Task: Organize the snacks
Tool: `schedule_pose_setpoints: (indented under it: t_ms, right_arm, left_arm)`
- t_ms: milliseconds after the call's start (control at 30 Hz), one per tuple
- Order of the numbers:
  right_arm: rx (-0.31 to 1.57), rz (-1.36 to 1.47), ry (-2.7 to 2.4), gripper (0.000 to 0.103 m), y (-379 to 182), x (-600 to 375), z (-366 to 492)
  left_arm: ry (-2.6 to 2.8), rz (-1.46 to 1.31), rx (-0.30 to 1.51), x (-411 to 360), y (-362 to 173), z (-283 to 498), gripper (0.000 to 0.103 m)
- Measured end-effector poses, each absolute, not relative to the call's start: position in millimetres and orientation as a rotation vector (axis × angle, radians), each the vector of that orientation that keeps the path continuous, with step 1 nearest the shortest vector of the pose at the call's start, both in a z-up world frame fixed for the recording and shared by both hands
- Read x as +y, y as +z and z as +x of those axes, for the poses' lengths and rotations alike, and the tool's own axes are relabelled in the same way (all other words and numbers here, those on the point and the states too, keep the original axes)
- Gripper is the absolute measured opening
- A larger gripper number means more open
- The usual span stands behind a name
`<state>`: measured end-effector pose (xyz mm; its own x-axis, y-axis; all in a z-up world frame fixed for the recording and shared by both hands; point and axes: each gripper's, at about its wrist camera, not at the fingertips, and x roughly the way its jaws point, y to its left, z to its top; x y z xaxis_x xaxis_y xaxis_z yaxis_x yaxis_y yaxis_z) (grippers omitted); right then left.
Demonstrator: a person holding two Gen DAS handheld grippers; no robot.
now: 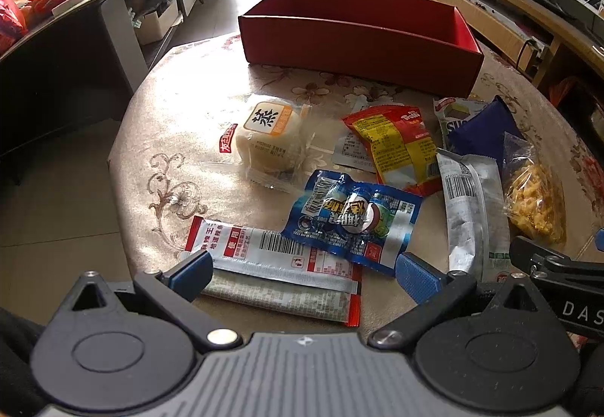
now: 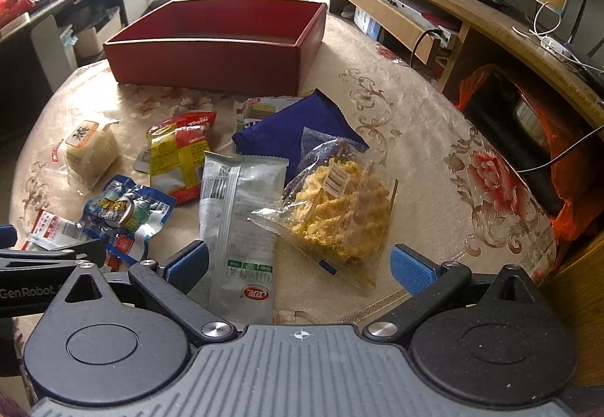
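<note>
Lower left: my left gripper (image 1: 302, 275) gaped wide, empty, over the white-red sachet (image 1: 271, 258). Centre: snacks loose, ready for sorting. Lower right: my right gripper (image 2: 298, 266) likewise wide, empty. Top: red box (image 1: 355, 51), seemingly unfilled.

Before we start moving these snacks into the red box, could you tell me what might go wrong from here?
1. The snacks overlap: lifting the silver packet could drag the clear bag of yellow snacks resting on it.
2. The left gripper and right gripper, both open, sit close together and might collide.
3. The wrapped bun looks soft; a hard squeeze may crush it.
</note>
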<state>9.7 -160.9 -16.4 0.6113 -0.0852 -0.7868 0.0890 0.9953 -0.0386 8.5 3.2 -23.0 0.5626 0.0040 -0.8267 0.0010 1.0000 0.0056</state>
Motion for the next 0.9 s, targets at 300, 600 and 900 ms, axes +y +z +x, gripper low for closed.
schedule_pose_setpoints:
  t_ms: [300,600,900]
  right_arm:
    - [0.918,0.0,-0.095,0.103,-17.8,-159.7,10.4]
    - [0.925,-0.002,-0.091,0.103,-19.0,-159.2,11.0]
    - [0.93,-0.005,-0.084,0.103,-20.3,-158.2,11.5]
  left_arm:
    - [0.004,0.009,0.976,4.6,-24.7,7.3,0.103]
    - [0.008,0.014,0.982,4.3,-25.7,7.2,0.103]
    - [0.012,0.016,0.989,3.4,-26.0,7.3,0.102]
